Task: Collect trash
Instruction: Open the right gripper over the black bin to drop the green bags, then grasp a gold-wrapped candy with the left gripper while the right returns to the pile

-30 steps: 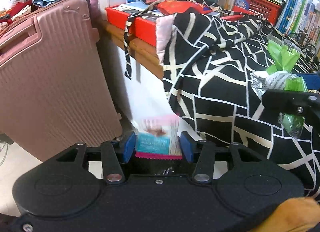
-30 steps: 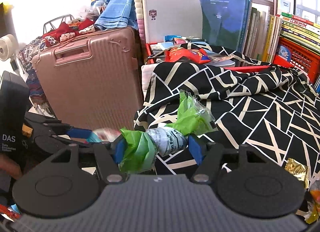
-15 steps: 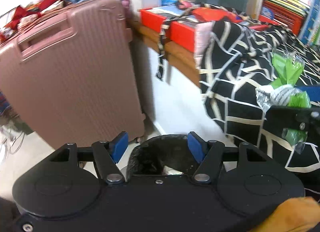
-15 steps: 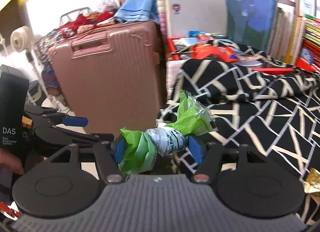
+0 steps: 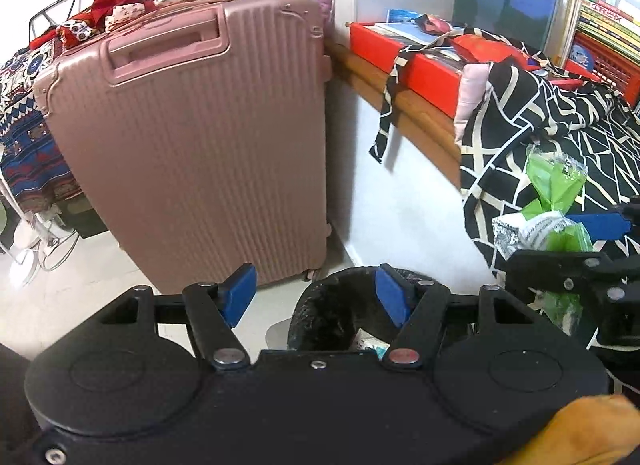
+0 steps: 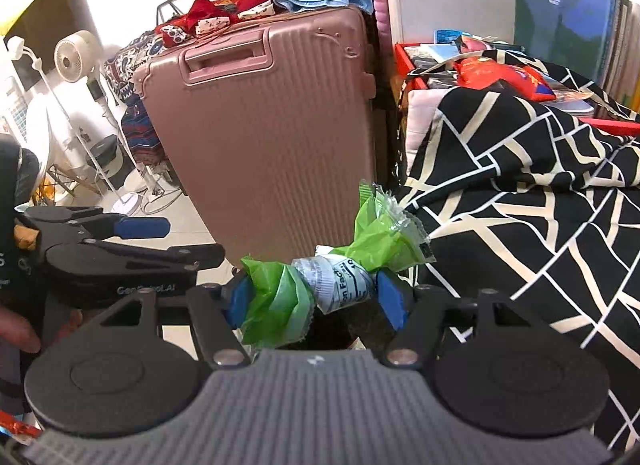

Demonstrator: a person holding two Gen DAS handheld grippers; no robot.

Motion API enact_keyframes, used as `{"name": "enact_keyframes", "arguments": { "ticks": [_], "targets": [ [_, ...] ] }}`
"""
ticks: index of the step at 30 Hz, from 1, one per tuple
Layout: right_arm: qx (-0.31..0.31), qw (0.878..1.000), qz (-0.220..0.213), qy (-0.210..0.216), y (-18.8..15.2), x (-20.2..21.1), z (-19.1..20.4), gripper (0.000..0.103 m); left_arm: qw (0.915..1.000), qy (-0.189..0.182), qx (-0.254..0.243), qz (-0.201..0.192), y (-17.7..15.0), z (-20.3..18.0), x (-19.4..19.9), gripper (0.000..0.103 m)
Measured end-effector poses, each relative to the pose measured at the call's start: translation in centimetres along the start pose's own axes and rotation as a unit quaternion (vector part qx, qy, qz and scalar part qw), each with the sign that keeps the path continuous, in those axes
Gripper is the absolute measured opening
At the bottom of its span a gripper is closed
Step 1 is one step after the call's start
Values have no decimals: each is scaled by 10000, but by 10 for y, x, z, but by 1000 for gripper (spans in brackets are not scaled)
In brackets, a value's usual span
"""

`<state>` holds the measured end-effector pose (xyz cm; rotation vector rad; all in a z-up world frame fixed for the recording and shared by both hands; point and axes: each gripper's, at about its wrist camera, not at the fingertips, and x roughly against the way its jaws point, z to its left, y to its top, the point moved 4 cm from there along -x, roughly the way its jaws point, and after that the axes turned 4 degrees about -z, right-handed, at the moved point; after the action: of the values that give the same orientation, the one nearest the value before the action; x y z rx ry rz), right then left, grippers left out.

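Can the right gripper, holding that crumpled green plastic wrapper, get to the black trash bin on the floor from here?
Probably yes. The right gripper holds the crumpled green plastic wrapper beside the black trash bin, whose mouth is uncovered. Only the open, empty left gripper hovers over it and may need to shift aside.

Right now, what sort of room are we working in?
Probably a lived-in bedroom: a pink suitcase stands on the floor, a black-and-white patterned quilt covers what looks like a bed, and books line the window side.
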<state>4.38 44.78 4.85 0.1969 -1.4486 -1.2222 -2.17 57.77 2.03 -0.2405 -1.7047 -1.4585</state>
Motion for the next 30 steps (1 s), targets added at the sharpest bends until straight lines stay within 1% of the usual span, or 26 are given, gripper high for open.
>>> {"name": "enact_keyframes", "arguments": {
  "ticks": [3,4,6,9,16,19,20,21,23,24,26,30],
  "targets": [
    [24,10000,46,-28,1,-7,2,73,9999,30,103,29,0,4,2,64],
    [46,10000,58,-16,2,-10,2,79,9998,21,179,38,0,6,2,64],
    [106,9999,83,18,4,-16,2,85,9995,22,314,-5,2,9,5,64],
    [217,9998,46,-23,9,-20,4,89,9995,55,314,-69,3,10,8,64],
    [234,9997,-46,-43,9,-11,2,92,9991,28,415,-36,4,6,6,64],
    [203,9997,-58,-118,6,-4,-5,100,9989,-46,467,16,9,1,2,64],
    [165,9997,-90,-126,5,-1,-8,103,9989,-107,464,1,11,-2,1,66],
    [105,9998,-139,-133,4,4,-11,103,9989,-161,430,-14,14,-6,-1,68],
    [-47,9996,-224,-172,3,13,-19,103,9989,-362,274,-75,20,-20,-3,82],
    [-113,9993,-278,-211,2,18,-24,103,9987,-463,185,-132,23,-28,-3,84],
    [-179,9980,-399,-463,-2,29,-34,103,9977,-643,5,-227,29,-43,-4,90],
    [-322,9936,-525,-945,-11,48,-58,103,9933,-1034,-389,-343,40,-81,-8,94]
  ]
}}
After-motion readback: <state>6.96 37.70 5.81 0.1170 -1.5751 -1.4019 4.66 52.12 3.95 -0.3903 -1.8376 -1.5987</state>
